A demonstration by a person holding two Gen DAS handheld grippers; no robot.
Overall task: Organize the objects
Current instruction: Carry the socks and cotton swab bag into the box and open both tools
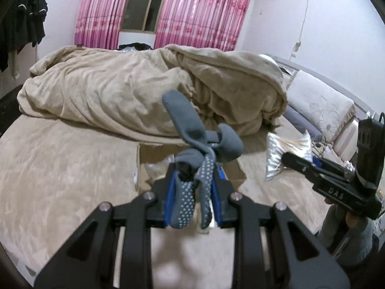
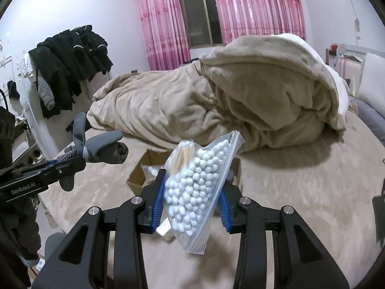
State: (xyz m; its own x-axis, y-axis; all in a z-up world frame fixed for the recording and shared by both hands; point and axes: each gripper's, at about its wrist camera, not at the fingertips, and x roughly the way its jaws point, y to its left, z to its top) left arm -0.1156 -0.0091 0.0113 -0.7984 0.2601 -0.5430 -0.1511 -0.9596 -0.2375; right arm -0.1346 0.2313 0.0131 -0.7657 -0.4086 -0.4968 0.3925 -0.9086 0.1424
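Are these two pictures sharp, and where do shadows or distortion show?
Left wrist view: socks sharp, bed slightly smeared, gripper shadow below, walls bowed by fisheye. Right wrist view: swab bag sharp, its shadow on the bed, curtains curved.

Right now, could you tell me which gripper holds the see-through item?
The right gripper: it pinches a clear bag of cotton swabs, whereas the left gripper holds grey socks.

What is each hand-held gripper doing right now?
Left hand-held gripper: closed on grey socks.
Right hand-held gripper: closed on bag of cotton swabs.
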